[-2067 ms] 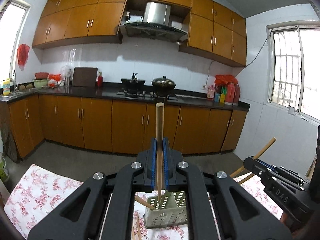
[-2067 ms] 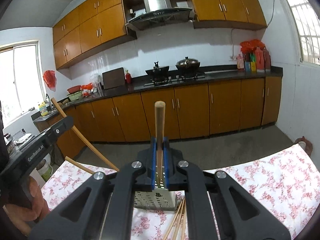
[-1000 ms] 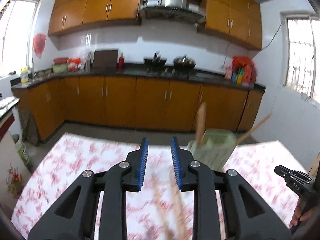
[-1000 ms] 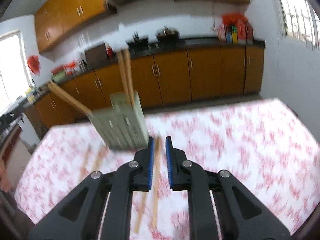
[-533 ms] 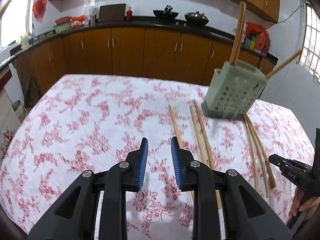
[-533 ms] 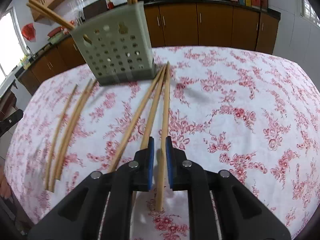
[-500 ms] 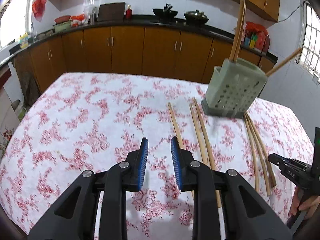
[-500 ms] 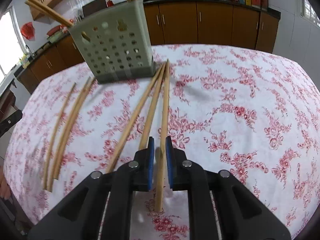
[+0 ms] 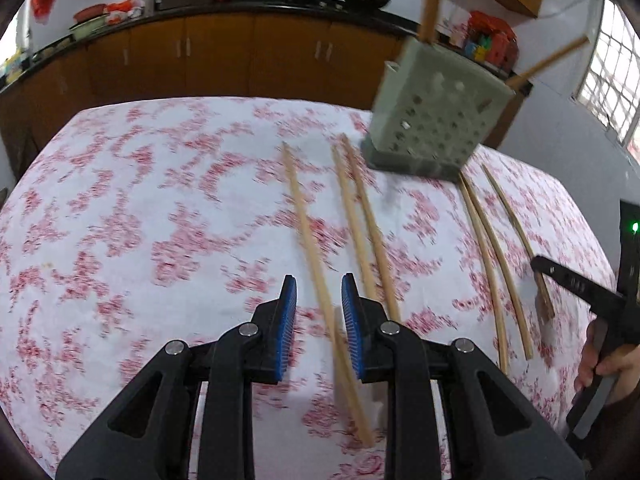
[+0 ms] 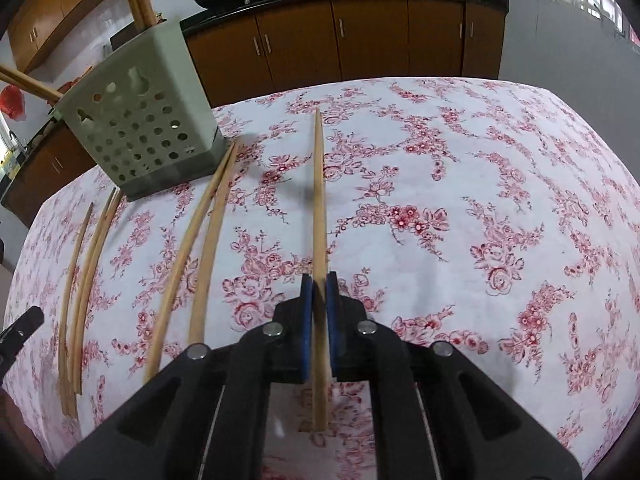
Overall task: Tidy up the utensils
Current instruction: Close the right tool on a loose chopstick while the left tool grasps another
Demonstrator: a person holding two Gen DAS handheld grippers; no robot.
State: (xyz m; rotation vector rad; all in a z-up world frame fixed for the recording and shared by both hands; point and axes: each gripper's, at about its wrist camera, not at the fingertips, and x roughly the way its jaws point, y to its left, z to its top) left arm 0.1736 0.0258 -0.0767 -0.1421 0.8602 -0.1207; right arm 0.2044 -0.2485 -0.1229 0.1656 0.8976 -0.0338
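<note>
A grey-green perforated utensil holder (image 9: 434, 124) (image 10: 146, 120) stands on the floral tablecloth with chopsticks sticking out of its top. Several wooden chopsticks lie loose on the cloth beside it. My left gripper (image 9: 318, 296) is open, low over the cloth, its jaws straddling one chopstick (image 9: 308, 236); a pair (image 9: 362, 224) lies just to its right. My right gripper (image 10: 319, 290) is shut on a single chopstick (image 10: 319, 200) that points away from me. The right gripper also shows at the right edge of the left wrist view (image 9: 576, 284).
More chopsticks lie at the right in the left wrist view (image 9: 494, 256) and left of my right gripper (image 10: 200, 240), with a further group at the far left (image 10: 82, 264). The tablecloth's far edge (image 10: 400, 80) drops toward the kitchen cabinets (image 10: 360, 40).
Both grippers have come down from above the holder to the cloth. The left has moved forward over one chopstick. The right has closed on a single chopstick.
</note>
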